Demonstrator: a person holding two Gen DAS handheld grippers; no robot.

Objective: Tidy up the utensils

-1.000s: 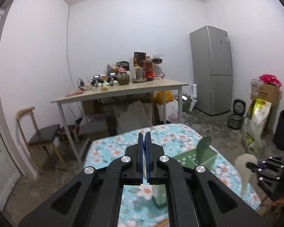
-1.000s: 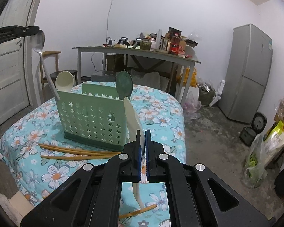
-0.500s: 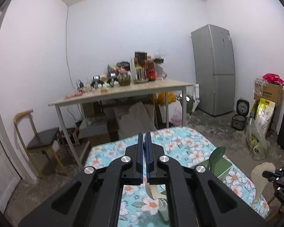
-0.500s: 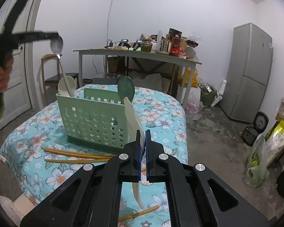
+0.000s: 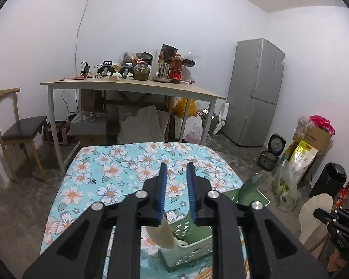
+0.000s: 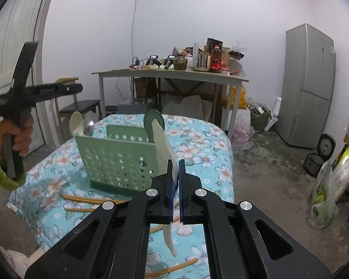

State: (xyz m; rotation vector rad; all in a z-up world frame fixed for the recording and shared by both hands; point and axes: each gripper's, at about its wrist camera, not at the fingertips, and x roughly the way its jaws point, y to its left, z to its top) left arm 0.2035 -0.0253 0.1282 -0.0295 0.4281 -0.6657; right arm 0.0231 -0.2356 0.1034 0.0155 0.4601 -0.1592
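left claw (image 5: 176,174): spread, just been opening, nothing between | right claw (image 6: 175,165): pinching cream spatula (image 6: 164,146) | green basket (image 6: 118,160): on flowered counter (image 6: 197,144), maybe three spoons inside | chopsticks (image 6: 90,201): beside basket

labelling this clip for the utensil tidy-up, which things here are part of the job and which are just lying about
Part of the job:
green caddy
cream spatula
wooden chopsticks
spoons in the caddy

Just lying about:
far table clutter
fridge
chair
bags
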